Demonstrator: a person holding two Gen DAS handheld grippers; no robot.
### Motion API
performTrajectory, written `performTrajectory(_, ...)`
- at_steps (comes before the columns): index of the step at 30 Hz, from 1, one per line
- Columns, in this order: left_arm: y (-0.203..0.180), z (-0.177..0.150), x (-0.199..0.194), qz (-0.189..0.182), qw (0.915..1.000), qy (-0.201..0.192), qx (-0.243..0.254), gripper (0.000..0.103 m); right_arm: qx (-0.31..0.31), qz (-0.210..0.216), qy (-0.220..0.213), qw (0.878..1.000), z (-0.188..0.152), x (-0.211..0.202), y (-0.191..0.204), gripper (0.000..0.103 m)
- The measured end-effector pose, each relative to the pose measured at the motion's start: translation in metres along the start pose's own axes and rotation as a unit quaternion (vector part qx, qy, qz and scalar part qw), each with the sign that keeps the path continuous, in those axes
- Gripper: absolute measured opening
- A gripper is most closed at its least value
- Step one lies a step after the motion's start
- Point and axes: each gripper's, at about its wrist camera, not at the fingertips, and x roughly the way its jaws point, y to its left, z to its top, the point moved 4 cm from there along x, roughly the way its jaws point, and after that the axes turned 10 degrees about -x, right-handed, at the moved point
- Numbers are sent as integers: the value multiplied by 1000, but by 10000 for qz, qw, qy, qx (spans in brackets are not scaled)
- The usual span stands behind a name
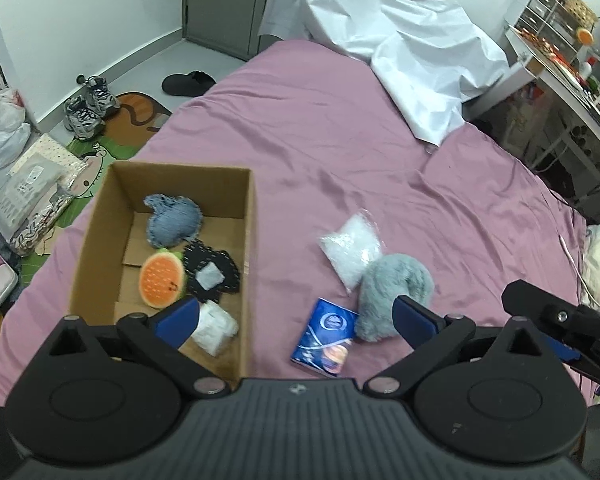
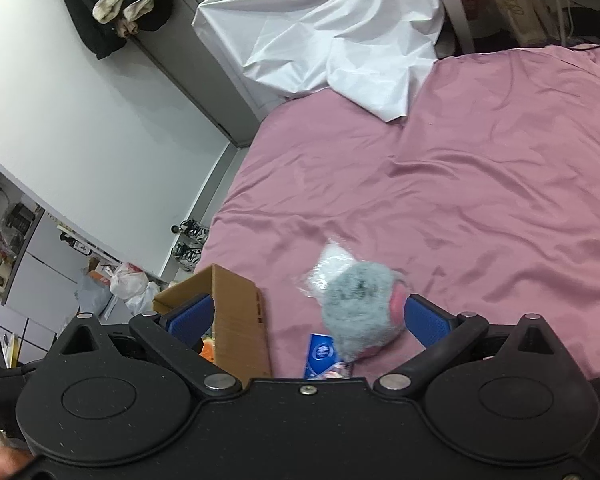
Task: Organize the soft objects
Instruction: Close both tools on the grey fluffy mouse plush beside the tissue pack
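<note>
across the wrinkled mauve bedsheet (image 1: 340, 128), crumpled white sheet (image 1: 400, 40) at the far end, open brown cardboard box (image 1: 250, 240) nearby; left gripper (image 1: 296, 316) and right gripper (image 2: 308, 316) both spread wide, holding nothing.

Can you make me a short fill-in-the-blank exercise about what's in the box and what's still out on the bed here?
1. The orange watermelon-slice toy lies inside the ____ box.
2. The blue packet lies on the ____ bedsheet, outside the box.
3. The clear bag of white filling touches the fluffy ____ plush.
4. Both the left gripper and the right gripper have their jaws ____.

Missing words: cardboard; pink; grey; open
</note>
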Motion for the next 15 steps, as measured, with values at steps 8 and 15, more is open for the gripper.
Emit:
performTrajectory(8, -19, -13, 3, 53, 9999, -123, 2, 102, 253, 100, 14, 9996, -3, -12, -30, 102)
performTrajectory(15, -34, -20, 6, 30, 9999, -163, 13, 102, 313, 91, 84, 9994, -6, -15, -52, 102)
